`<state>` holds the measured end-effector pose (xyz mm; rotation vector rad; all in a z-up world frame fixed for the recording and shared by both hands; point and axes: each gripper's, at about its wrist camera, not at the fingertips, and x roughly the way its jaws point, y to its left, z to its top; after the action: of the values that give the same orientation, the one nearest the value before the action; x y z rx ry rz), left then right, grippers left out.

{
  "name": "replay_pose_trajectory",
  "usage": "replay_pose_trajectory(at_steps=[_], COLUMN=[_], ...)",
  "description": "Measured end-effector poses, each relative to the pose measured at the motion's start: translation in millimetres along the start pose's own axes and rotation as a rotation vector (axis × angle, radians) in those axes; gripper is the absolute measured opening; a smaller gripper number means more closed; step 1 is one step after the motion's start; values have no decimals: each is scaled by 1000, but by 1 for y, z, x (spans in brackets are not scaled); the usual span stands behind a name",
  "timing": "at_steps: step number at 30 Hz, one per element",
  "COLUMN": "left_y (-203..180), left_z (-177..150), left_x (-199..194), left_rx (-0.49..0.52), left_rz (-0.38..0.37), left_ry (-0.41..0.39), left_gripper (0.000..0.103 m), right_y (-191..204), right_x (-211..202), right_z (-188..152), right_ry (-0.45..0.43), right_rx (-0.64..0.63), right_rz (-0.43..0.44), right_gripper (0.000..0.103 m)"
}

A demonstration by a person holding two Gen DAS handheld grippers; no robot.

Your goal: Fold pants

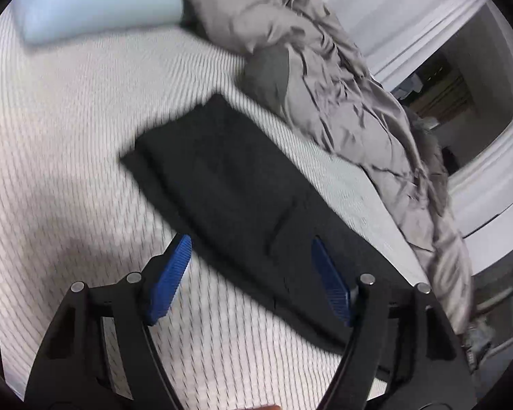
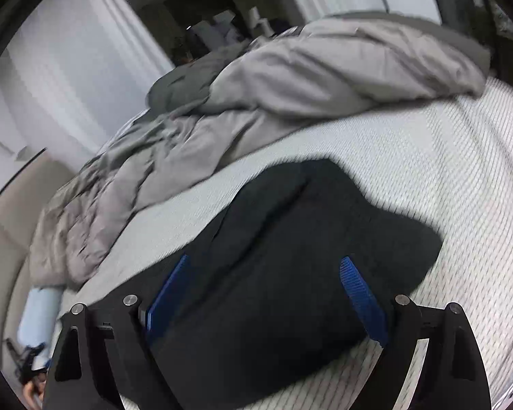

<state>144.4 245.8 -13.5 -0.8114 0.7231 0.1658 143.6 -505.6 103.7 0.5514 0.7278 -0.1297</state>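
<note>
pants (image 2: 290,256) near end behind gripper

A home bedroom: a bed (image 1: 68,136) with a ribbed white cover is carrying a rumpled grey duvet (image 1: 342,95) along its far edge, a pale blue pillow (image 1: 95,3) lying near one corner.

Matt black cloth pants (image 1: 222,177) (ribbed mattress (image 1: 68,136))

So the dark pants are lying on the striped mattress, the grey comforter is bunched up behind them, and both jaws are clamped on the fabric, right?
Nearly. The black pants lie on the striped mattress with the grey comforter behind, but neither gripper is clamped: in both wrist views the left gripper and right gripper have jaws standing apart, holding nothing.
</note>
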Motion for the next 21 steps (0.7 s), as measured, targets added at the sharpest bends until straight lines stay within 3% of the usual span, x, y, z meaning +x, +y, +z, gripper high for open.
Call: replay_pose_trajectory(at_steps=[3, 7, 9, 10, 11, 14, 17, 21], left_y=[6, 2, 3, 4, 5, 4, -1, 7], left_z=[-22, -24, -19, -17, -13, -4, -1, 0], left_x=[23, 54, 64, 69, 73, 58, 43, 49], left_rx=[-20, -37, -68, -81, -92, -108, -52, -77], left_rz=[-42, -113, -110, -84, -79, -95, -31, -5], left_ry=[109, 164, 144, 142, 144, 91, 35, 63], left_gripper=[65, 64, 39, 8, 1, 1, 1, 1], right_y=[2, -5, -11, -14, -18, -28, -41, -67], right_x=[-14, -25, -28, -29, -30, -34, -35, -1], right_z=[-27, -47, -52, -54, -54, -53, -52, -55], right_ry=[21, 54, 53, 55, 55, 39, 42, 163], right_rx=[-13, -3, 13, 22, 32, 47, 59, 162], right_rz=[54, 61, 64, 62, 62, 24, -2, 79], right_gripper=[90, 90, 90, 90, 90, 90, 90, 90])
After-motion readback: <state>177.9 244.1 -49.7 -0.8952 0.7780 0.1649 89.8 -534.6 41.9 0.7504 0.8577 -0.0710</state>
